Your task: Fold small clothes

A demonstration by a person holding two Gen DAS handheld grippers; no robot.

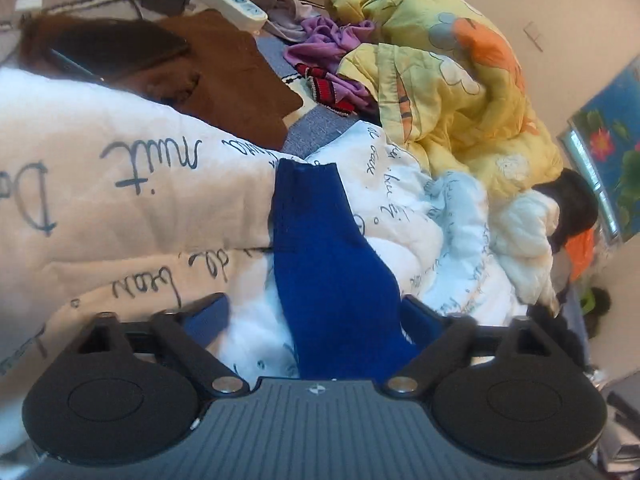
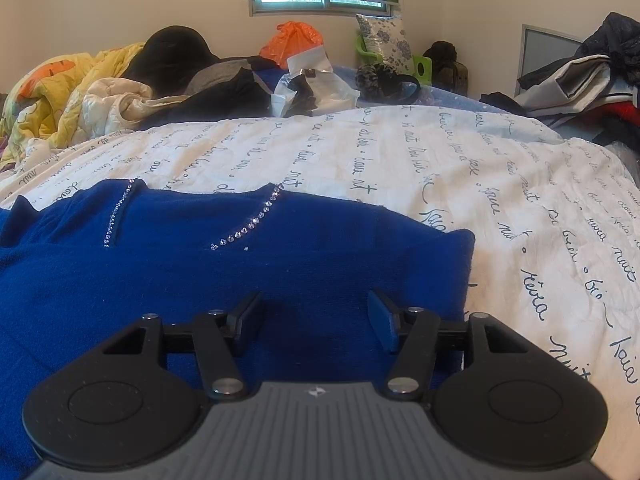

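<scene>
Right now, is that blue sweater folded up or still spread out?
Mostly spread out: the blue sweater lies flat on the white quilt, rhinestone neckline showing, one sleeve stretched out. No neat fold visible.

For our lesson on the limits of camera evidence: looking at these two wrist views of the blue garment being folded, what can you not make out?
- Left wrist view: the blue sleeve runs under the left gripper body, so its lower end is hidden.
- Right wrist view: the blue sweater is cut off by the left edge and covered below by the right gripper.
- Both views: the script on the white quilt is too small and distorted to read.
</scene>
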